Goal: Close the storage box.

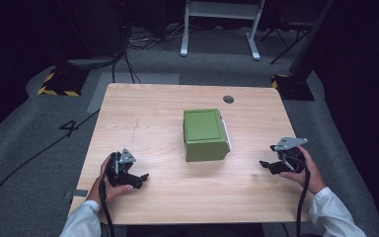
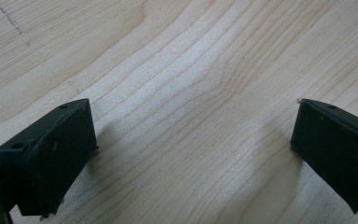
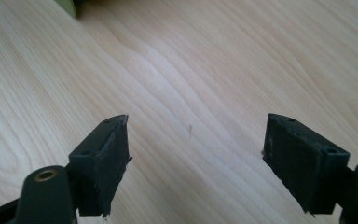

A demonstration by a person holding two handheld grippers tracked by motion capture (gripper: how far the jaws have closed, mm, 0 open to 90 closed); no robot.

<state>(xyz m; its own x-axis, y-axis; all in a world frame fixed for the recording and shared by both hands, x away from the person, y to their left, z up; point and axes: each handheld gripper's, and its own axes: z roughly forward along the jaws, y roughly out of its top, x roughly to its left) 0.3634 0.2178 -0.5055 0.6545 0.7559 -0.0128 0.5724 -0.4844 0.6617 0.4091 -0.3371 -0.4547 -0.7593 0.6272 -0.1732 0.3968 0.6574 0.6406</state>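
While both tools rest low on the wooden surface (image 1: pixel 143 113), your left tool (image 1: pixel 137 178) and right tool (image 1: pixel 269 165) gape wide and empty. The green box (image 1: pixel 205 134) sits farther out, between them, well apart from both. Judging from this, close in evenly from both sides.

From the high view I'm seeing the wooden table (image 1: pixel 143 113) lit evenly from above while the room around it is sinking into near black. The green box (image 1: pixel 205 134) is casting only a faint shadow. In both gripper views the wood grain is showing bright and fairly sharp, and the black jaws are throwing soft shadows on it and reading slightly blurred at the bottom edge.
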